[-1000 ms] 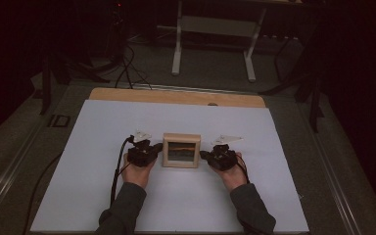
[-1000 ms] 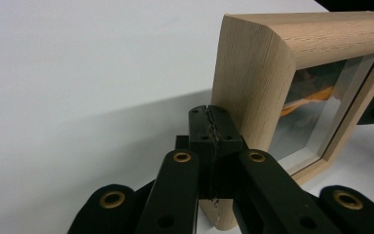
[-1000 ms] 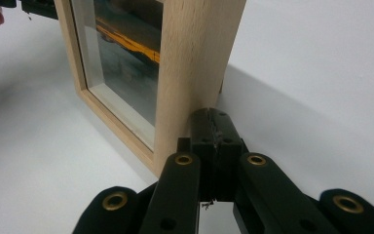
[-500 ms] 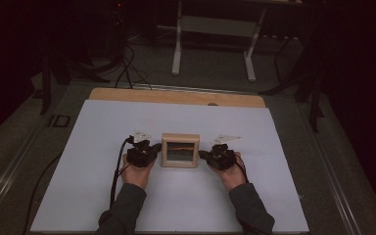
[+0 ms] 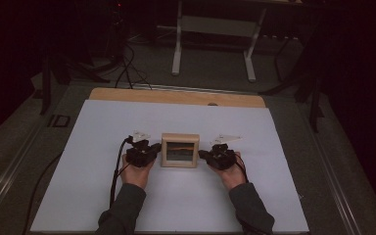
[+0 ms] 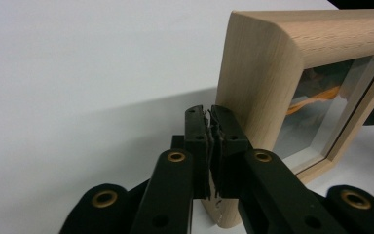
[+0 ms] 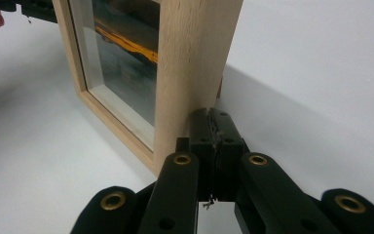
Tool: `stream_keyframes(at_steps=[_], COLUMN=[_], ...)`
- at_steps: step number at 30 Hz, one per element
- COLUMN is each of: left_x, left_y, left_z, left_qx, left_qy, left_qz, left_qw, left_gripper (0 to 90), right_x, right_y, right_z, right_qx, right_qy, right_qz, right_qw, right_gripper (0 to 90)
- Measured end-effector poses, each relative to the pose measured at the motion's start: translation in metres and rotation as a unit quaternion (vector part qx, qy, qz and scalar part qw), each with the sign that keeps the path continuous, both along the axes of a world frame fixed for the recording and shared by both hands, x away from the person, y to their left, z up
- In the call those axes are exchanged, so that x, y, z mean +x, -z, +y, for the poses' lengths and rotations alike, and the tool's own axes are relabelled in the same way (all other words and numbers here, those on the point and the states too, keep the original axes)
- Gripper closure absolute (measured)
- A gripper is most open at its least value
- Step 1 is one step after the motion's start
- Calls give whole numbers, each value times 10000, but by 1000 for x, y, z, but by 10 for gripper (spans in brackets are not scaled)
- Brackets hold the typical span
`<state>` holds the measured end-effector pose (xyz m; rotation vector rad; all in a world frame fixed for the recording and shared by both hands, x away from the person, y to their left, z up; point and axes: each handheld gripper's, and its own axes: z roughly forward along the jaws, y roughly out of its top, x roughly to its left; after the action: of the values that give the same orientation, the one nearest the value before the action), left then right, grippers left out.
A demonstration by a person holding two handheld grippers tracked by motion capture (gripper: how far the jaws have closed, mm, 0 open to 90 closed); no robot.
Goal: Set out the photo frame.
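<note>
Standing upright near the middle of the white table: one pale wooden picture frame, glazed front toward the person. Left hand-held gripper, jaws clenched together on nothing, tips against the frame's left side. Right hand-held gripper, likewise clenched and empty, tips against the frame's right side.

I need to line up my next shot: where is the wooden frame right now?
In the high view the wooden frame stands mid-table on the white sheet, between the left gripper and right gripper.
</note>
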<state>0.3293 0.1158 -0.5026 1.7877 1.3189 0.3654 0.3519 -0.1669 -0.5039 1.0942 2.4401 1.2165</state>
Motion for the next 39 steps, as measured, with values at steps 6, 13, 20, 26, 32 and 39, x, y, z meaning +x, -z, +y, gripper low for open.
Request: stream_keyframes(at_steps=[6,13,20,26,32,39], left_x=[-2,-6,-15,-25,-33,-43], left_y=[0,-1,-7,-14,-17,-16], left_z=[2,11,21,32,43,56], left_qx=[6,-20,-46,36,163,329], left_qy=[1,89,232,461,715,940], left_qz=[-4,-113,-279,-393,-466,-494], left_qw=[10000,9999,9993,9982,9962,9938], left_gripper=[841,827,823,822,820,808], right_x=[1,1,-1,-4,-8,-14], right_y=[-3,-5,-7,-12,-16,-17], right_z=[0,-1,-4,-8,-14,-27], right_qx=[25,10,-51,-123,-194,-280], right_qy=[11,-31,-118,-215,-304,-415], right_qz=[-45,-69,-71,-119,-138,-127], right_qw=[10000,10000,9999,9996,9993,9987], right_gripper=[888,884,875,869,866,853])
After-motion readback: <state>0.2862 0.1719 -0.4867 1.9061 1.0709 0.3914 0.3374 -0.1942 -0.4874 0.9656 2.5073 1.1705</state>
